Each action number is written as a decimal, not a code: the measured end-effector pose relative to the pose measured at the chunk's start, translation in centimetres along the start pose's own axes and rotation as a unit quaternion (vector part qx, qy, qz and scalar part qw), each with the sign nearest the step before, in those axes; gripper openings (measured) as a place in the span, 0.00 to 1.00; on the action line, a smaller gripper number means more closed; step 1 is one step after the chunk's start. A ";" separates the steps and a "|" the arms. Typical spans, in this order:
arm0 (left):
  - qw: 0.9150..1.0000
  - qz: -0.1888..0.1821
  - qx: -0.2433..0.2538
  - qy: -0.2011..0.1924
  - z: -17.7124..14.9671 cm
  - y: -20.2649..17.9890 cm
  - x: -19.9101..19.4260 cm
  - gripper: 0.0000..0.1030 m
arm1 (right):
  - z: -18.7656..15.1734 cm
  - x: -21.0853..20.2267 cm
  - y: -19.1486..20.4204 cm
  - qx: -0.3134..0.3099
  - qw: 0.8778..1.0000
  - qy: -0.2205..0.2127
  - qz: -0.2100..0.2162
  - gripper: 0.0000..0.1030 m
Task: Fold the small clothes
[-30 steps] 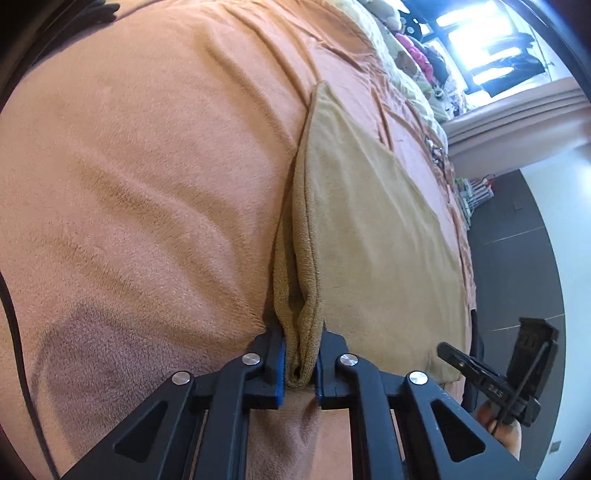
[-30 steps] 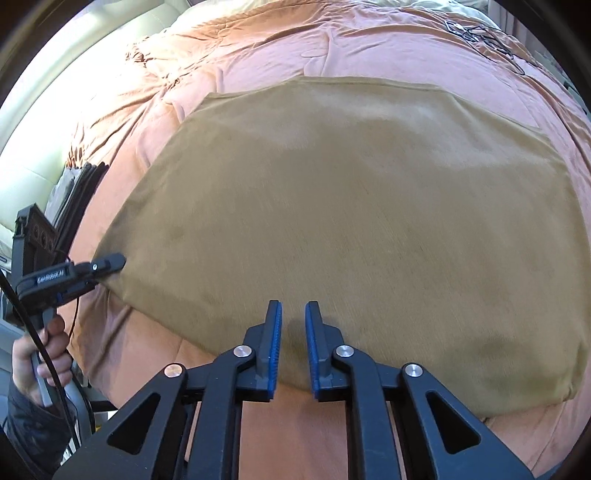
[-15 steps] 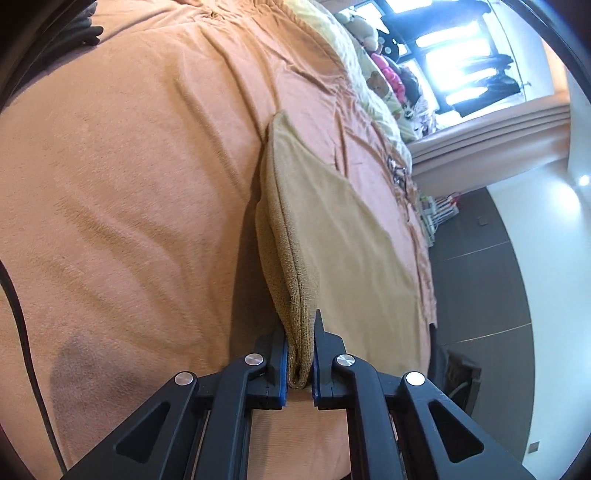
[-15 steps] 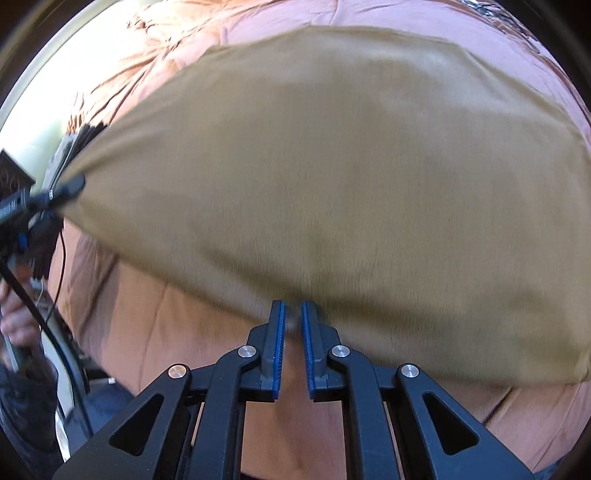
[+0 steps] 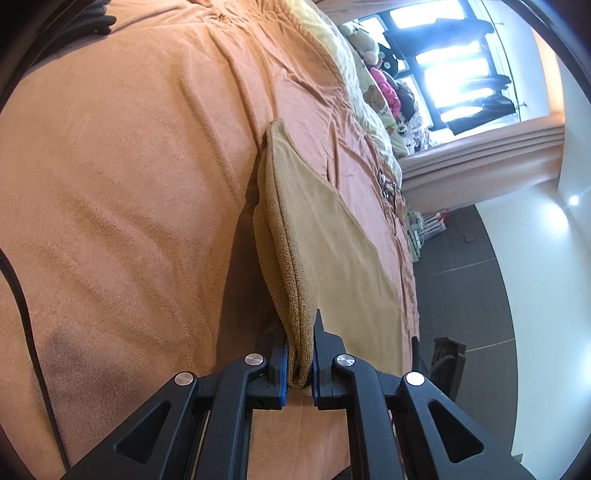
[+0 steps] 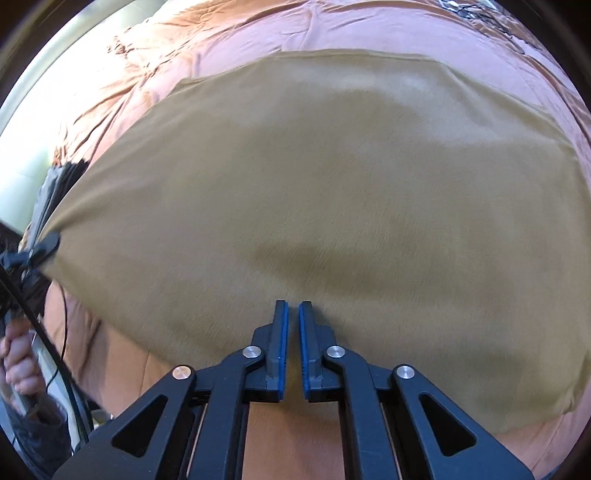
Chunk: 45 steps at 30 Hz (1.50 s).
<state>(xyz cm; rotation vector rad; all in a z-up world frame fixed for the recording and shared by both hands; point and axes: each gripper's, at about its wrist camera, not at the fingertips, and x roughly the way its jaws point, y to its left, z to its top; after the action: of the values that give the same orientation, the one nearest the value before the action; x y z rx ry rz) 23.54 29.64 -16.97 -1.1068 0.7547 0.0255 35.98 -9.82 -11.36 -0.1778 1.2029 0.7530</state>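
Observation:
A tan cloth (image 6: 351,192) lies spread on an orange bedspread (image 6: 295,33). In the left wrist view my left gripper (image 5: 299,354) is shut on a doubled corner of the tan cloth (image 5: 295,258) and holds it lifted off the bedspread (image 5: 110,184). In the right wrist view my right gripper (image 6: 291,325) sits at the cloth's near edge with its jaws almost together; cloth lies under and between the pads, and whether they pinch it is unclear. The left gripper (image 6: 40,251) also shows there, holding the cloth's left corner up.
Pillows and soft toys (image 5: 373,74) lie at the bed's head by a bright window (image 5: 454,74). A dark floor (image 5: 461,258) runs along the bed's side. Dark folded clothes (image 6: 55,184) lie at the bed's left edge. A black cable (image 5: 22,314) hangs at left.
My left gripper has closed on the cloth corner and lifted it. My right gripper has narrowed at the near edge, and the cloth's near side has risen.

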 end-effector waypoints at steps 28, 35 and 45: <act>0.988 0.121 -0.022 -0.088 -3.2 0.0 0.3 0.09 | 13.7 5.0 -3.2 0.044 0.997 -0.048 -0.041 0.00; 0.989 0.103 -0.037 -0.094 -3.2 0.6 0.1 0.09 | 17.3 6.8 -3.7 0.044 0.997 -0.044 -0.049 0.00; 0.992 0.077 -0.048 -0.091 -2.8 1.1 0.0 0.09 | 20.4 7.1 -2.4 0.022 0.994 -0.075 -0.081 0.00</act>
<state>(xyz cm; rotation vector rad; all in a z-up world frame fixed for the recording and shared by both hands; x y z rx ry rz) 21.66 27.92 -18.49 -1.1183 0.6781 0.2920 54.42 1.71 -10.61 -0.1775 1.0483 0.5876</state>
